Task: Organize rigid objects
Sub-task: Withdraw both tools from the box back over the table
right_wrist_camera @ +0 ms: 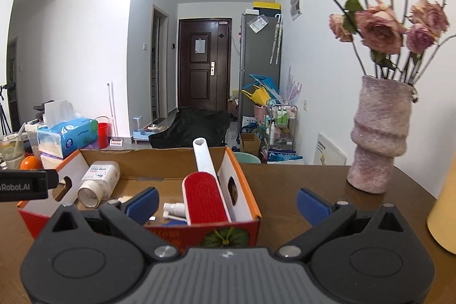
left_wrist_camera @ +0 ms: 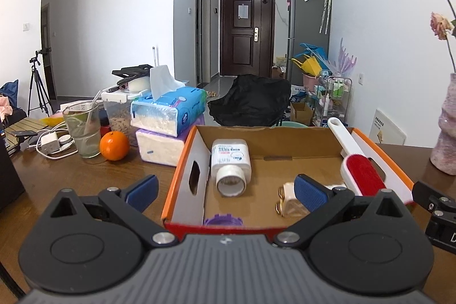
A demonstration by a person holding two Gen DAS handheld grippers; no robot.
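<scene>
From my left wrist camera, my left gripper (left_wrist_camera: pixel 225 190) hangs just short of the near wall of the cardboard box (left_wrist_camera: pixel 182 161), its blue fingers spread wide with nothing between them. The box sits on the wooden table (left_wrist_camera: pixel 85 175), towards its far edge. Inside, a white bottle (left_wrist_camera: pixel 230 164) lies on its side by the left wall, cap end towards me, its long axis running near to far. A small cream and gold object (left_wrist_camera: pixel 286 200) lies at the near right of the box floor, half hidden behind my right-hand finger, so I cannot say what it is. A purple cap (left_wrist_camera: pixel 223 220) peeks over the near wall, mostly cut off. The red lint brush (left_wrist_camera: pixel 360 173) leans along the right wall, handle pointing away over the far corner.

From my right wrist camera, my right gripper (right_wrist_camera: pixel 226 200) is also spread wide and empty, straddling the box's near right corner. The brush lies straight ahead, just beyond my left-hand finger, so I judge this hand the nearer one to it, while the bottle suits the left. A small white spray bottle (right_wrist_camera: pixel 173 210) lies beside the brush head, partly hidden by my finger. A vase (right_wrist_camera: pixel 379 138) of dried flowers stands to the right on the table, well apart from the box
</scene>
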